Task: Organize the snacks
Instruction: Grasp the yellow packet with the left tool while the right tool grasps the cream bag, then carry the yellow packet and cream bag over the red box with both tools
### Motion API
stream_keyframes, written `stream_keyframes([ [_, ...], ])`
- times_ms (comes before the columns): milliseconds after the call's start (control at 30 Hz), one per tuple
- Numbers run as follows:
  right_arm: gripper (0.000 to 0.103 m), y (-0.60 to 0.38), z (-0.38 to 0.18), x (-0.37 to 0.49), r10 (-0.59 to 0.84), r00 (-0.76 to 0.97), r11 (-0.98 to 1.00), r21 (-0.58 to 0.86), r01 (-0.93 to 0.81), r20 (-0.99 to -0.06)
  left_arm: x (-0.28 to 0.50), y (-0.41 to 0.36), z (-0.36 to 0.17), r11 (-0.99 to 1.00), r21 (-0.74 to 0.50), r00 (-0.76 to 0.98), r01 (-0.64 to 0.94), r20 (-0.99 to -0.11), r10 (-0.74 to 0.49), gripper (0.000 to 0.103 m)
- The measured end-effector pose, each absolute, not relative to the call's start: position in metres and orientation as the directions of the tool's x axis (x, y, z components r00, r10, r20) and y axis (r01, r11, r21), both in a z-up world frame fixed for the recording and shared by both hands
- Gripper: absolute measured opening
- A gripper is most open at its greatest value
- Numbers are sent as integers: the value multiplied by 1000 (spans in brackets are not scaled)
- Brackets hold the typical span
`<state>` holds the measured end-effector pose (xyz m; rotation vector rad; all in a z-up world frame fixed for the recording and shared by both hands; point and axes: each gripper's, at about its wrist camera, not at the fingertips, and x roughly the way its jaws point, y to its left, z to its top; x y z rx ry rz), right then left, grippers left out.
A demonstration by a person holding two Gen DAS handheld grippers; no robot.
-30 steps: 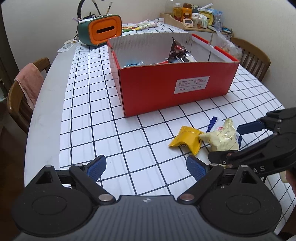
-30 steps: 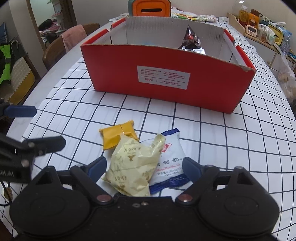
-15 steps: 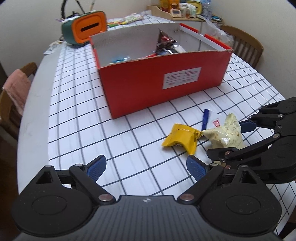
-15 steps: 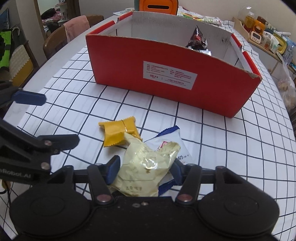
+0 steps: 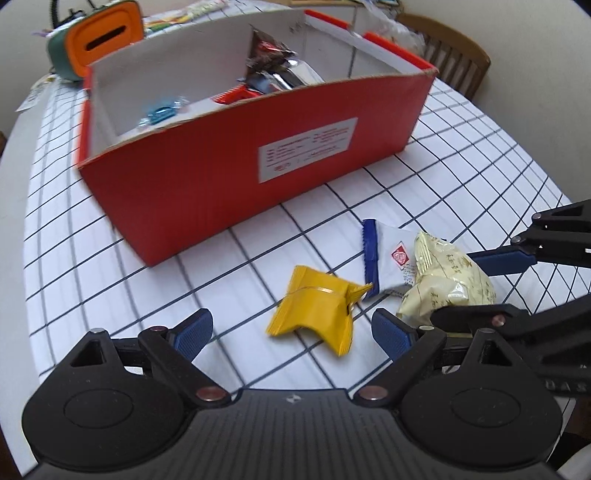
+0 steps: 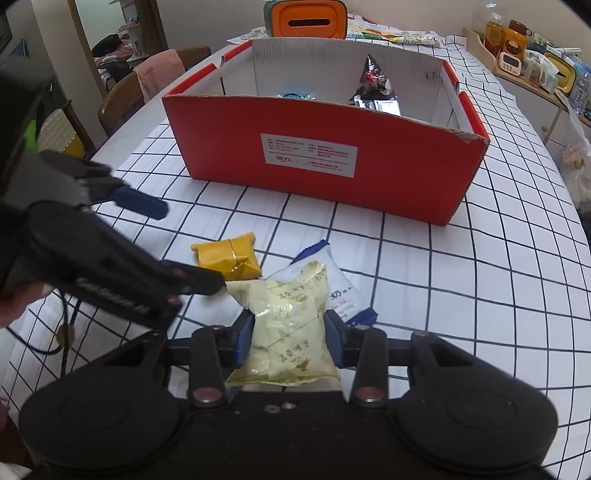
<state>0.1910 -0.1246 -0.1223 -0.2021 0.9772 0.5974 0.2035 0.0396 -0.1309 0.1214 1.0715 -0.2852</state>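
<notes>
A pale yellow snack packet (image 6: 288, 325) sits between the pads of my right gripper (image 6: 289, 338), whose jaws are closing and press on both its sides. Half under it lies a blue-and-white packet (image 6: 347, 291). To the left a yellow packet (image 6: 229, 254) rests on the checked cloth. In the left wrist view this yellow packet (image 5: 314, 310) lies just ahead of my wide-open left gripper (image 5: 291, 330), untouched. Behind stands the red box (image 5: 221, 177) with a silver packet (image 5: 280, 70) and a blue candy (image 5: 159, 112) inside.
An orange-and-green device (image 6: 306, 18) stands behind the box. Wooden chairs (image 6: 147, 85) flank the round table, one with a pink cloth. A shelf with jars (image 6: 517, 48) lies at the far right. The two grippers are close together over the packets.
My right gripper's jaws have drawn in from wide open onto the pale yellow packet. My left gripper has moved in toward the yellow packet and tilted further down.
</notes>
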Motion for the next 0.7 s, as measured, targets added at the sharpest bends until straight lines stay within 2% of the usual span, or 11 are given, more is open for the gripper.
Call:
stream_keyframes([
  [67, 39, -128, -123, 192, 389, 413, 825, 111, -554, -824, 208, 34, -134, 948, -52, 423, 315, -886, -190, 86],
  [133, 39, -131, -123, 192, 393, 410, 826, 120, -550, -823, 211, 27, -138, 941, -37, 404, 335, -897, -179, 72],
  [200, 39, -131, -123, 193, 395, 410, 826, 123, -550, -822, 214, 24, -142, 939, -19, 394, 344, -905, -162, 64],
  [300, 39, -132, -124, 193, 399, 410, 828, 129, -546, -820, 217, 23, -144, 940, -13, 398, 340, -904, -156, 58],
  [467, 39, -132, -124, 192, 398, 415, 832, 132, -538, -818, 215, 21, -142, 938, -2, 414, 346, -897, -155, 40],
  [700, 38, -133, -121, 190, 391, 438, 844, 125, -522, -810, 202, 33, -139, 959, -19, 443, 283, -884, -149, 39],
])
